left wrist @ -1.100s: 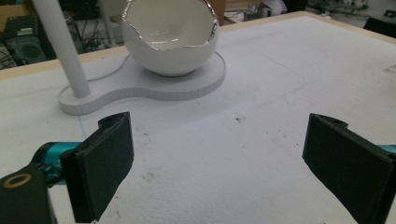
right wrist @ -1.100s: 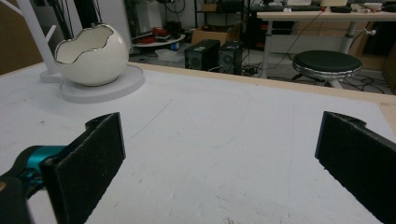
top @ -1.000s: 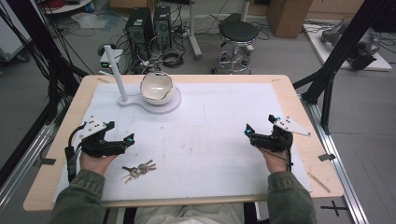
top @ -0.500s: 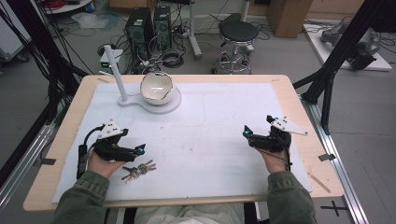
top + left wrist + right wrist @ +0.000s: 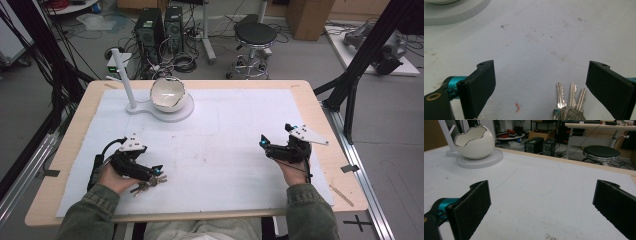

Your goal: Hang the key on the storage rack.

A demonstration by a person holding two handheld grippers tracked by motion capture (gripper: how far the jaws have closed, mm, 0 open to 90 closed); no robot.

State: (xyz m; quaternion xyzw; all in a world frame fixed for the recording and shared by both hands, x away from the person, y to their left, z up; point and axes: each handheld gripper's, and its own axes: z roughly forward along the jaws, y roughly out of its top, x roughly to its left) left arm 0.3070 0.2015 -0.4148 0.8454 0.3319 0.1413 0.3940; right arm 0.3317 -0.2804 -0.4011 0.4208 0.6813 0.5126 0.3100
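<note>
Left tongs sit low at about 7 o'clock on the counter, jaws spread wide with nothing gripped. The keys lie flat on the white mat between the jaws, nearer the right one, touching neither. Right tongs at 4 o'clock, wide open too, empty. Loads of bare mat between them. Egg bowl on its stand at 11 o'clock, well apart. Stool and PC towers on the floor behind.
</note>
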